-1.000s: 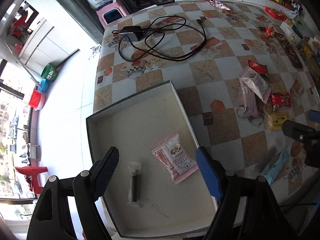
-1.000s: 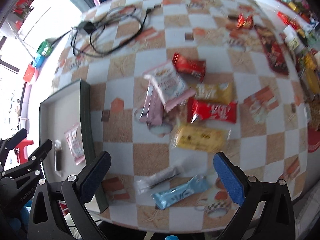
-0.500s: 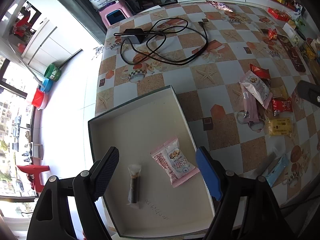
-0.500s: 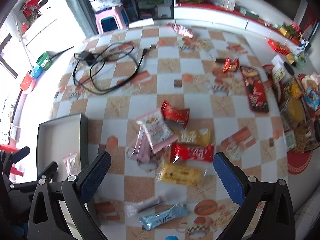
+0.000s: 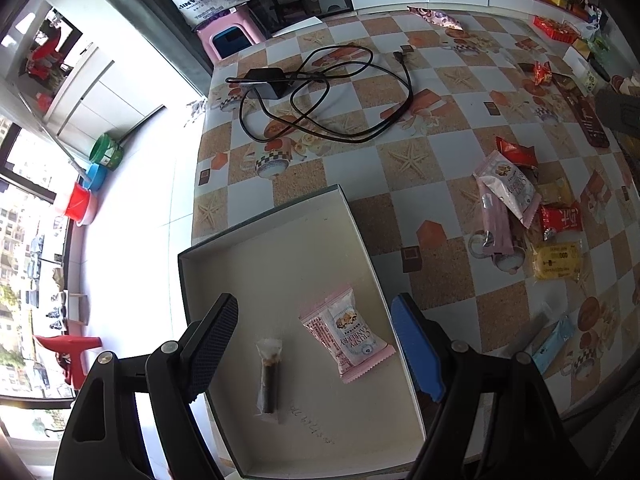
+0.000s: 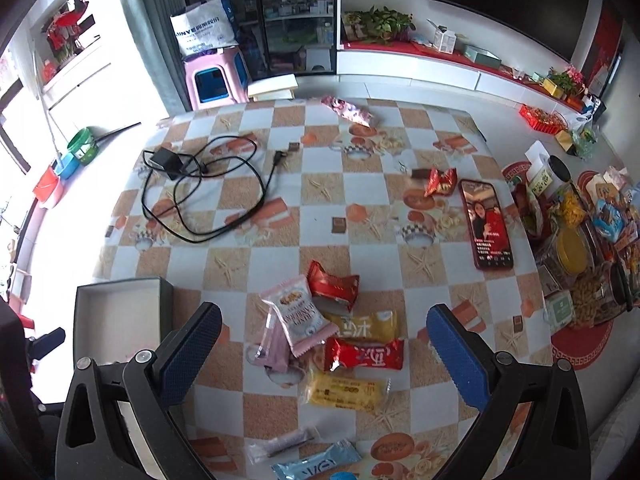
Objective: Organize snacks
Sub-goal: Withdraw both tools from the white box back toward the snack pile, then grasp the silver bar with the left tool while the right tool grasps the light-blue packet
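A shallow grey-rimmed box (image 5: 276,216) sits at the table's left front, also in the right wrist view (image 6: 120,284). It holds a pink cracker packet (image 5: 346,334) and a dark snack stick in clear wrap (image 5: 270,376). My left gripper (image 5: 316,348) is open and empty above the box. A pile of snacks lies on the table: a pink cracker packet (image 6: 298,318), two red packets (image 6: 334,286) (image 6: 362,356), yellow packets (image 6: 342,392), a pink stick (image 6: 274,346), a clear stick (image 6: 280,442) and a blue bar (image 6: 316,464). My right gripper (image 6: 324,354) is open and empty above the pile.
A black charger with coiled cable (image 6: 200,192) lies at the table's back left. A phone (image 6: 486,224) lies to the right, beside a small red packet (image 6: 440,182). Jars and more snacks (image 6: 580,248) crowd the right edge. A pink packet (image 6: 350,110) lies at the far edge.
My right gripper has risen and pulled back from the snack pile, so more of the table and room shows. My left gripper has lifted slightly over the box. Both stay open.
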